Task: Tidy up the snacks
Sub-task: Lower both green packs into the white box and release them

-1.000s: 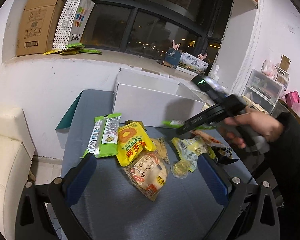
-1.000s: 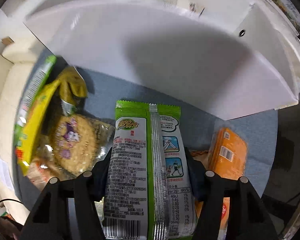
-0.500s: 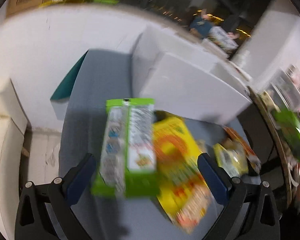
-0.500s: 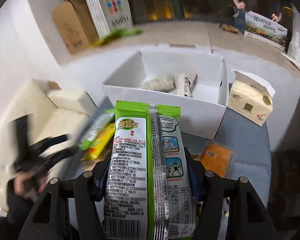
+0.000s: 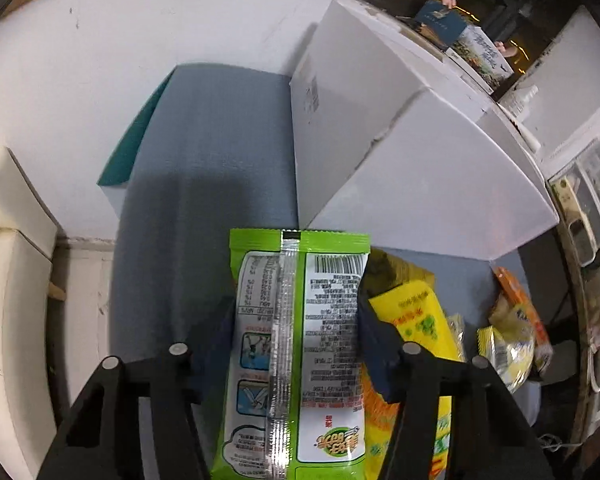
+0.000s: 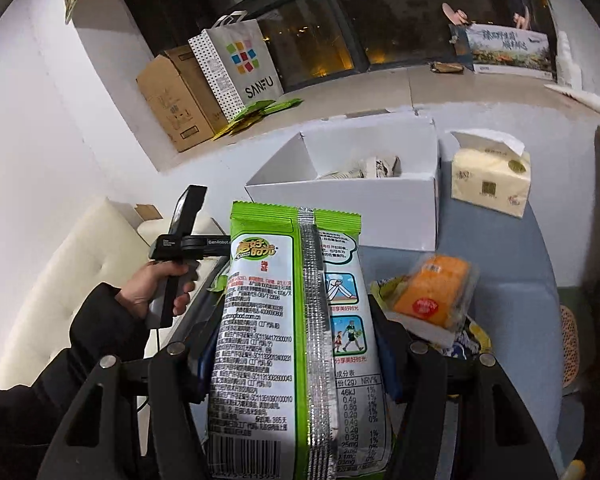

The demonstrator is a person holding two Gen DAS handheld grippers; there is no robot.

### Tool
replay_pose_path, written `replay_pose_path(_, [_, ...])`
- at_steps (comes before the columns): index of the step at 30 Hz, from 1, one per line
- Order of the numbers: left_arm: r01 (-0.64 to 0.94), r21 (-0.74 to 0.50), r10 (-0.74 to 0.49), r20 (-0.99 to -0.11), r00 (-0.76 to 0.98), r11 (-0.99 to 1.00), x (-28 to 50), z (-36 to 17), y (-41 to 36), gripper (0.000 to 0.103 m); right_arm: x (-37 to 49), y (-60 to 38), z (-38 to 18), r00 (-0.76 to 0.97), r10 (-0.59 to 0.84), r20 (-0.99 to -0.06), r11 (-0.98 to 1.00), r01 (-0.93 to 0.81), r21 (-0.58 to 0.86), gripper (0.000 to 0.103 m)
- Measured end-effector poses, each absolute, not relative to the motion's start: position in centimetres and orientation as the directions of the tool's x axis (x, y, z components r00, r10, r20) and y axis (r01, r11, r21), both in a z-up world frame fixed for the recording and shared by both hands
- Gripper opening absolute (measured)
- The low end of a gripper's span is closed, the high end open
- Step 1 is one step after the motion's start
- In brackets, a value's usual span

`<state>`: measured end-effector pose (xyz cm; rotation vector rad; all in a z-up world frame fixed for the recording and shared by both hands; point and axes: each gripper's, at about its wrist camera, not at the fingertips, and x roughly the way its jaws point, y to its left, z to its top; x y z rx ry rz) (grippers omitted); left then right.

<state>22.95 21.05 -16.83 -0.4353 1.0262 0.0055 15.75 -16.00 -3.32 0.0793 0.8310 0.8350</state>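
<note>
The left gripper (image 5: 296, 344) has just been closing its fingers, and a green seaweed snack packet (image 5: 300, 340) now sits between them, back side up, the blue pads pressed against both its edges. Its lower end runs out of the picture. Whether it still rests on the grey table (image 5: 212, 168) I cannot tell; the packet covers what lies beneath.

Just right of these fingers a yellow snack bag (image 5: 416, 308) lies partly tucked under the right pad, and further right an orange packet (image 5: 516, 300) and a small yellow wrapper (image 5: 504, 348) are blurred and half hidden. Ahead of the fingers stands the white cardboard box (image 5: 420, 160), seen from its closed outer walls only.

The right gripper (image 6: 296, 320) holds a second green seaweed packet (image 6: 296, 320), gripped at both edges at medium width, its bottom cut off by the frame. Ahead of these fingers the white cardboard box (image 6: 360, 200) shows its open top, with a few pale packets (image 6: 364, 168) inside that are too small to read. Right of the fingers lies an orange wrapped snack (image 6: 432, 292); beyond it stands a tissue pack (image 6: 488, 172). To the left, a hand (image 6: 152, 288) in a dark sleeve grips the other tool's handle.
</note>
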Motion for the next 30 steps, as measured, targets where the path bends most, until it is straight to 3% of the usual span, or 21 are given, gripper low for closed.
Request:
replay_pose_path(5, [-0.166,-0.386,-0.197,-0.74,0.643,0.907,19.1,-13.9,20.3,0.061,16.1,-16.8,-4.2,0.394,0.693,-0.604,0.692,-0.599,0.403,0.066])
replay_pose_path(10, [-0.041,-0.441,-0.239,-0.559,0.794,0.896,15.3,-7.4,18.1,0.061,16.3,-17.3,-4.4,0.447,0.686,-0.574,0.713,-0.569,0.41,0.066])
replay_pose_path(16, [0.031,-0.442,-0.237,-0.419,0.877,0.896,17.4,-0.6,16.4,0.061,19.2,-16.1,-3.3,0.517,0.643,-0.565,0.757,-0.54,0.368,0.066])
replay_pose_path(22, [0.085,-0.367,-0.232,-0.379,0.896,0.926,24.4,3.1,15.5,0.062,26.3,-13.4,0.2,0.611,0.58,-0.54,0.812,-0.491,0.316,0.066])
replay_pose_path(27, [0.032,-0.263,-0.157,-0.47,0.869,0.964,32.3,3.3,14.0,0.062,33.2,-11.3,0.5,0.637,0.543,-0.547,0.839,-0.44,0.321,0.066])
replay_pose_path(30, [0.018,-0.272,-0.158,-0.503,0.85,0.962,35.0,2.2,14.0,0.062,36.1,-10.1,-0.3,0.645,0.501,-0.577,0.864,-0.416,0.284,0.066])
